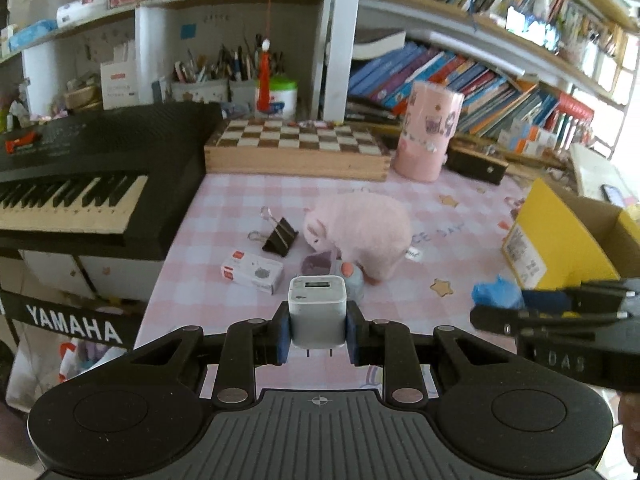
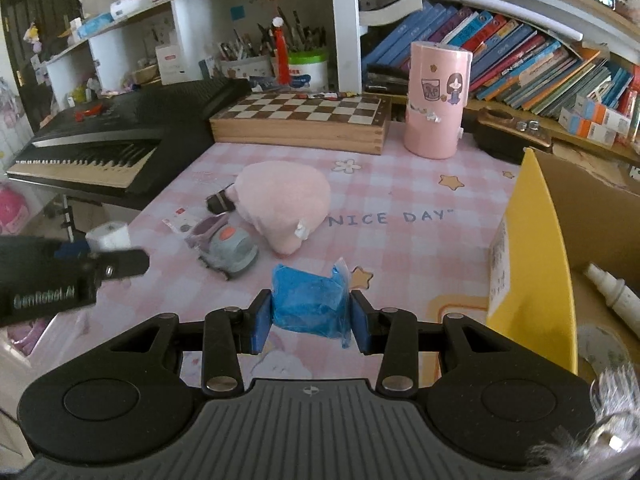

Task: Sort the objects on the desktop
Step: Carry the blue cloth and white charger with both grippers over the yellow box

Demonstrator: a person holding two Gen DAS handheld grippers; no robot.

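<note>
My left gripper is shut on a white USB charger, held above the pink checked desk mat. My right gripper is shut on a blue wrapped packet; in the left wrist view the same packet shows at the right, beside the yellow cardboard box. On the mat lie a pink plush toy, a grey gadget with an orange button, a small white box and a black binder clip.
A black keyboard lines the left edge. A chessboard box and a pink cylinder stand at the back before bookshelves. The open cardboard box at the right holds a white bottle.
</note>
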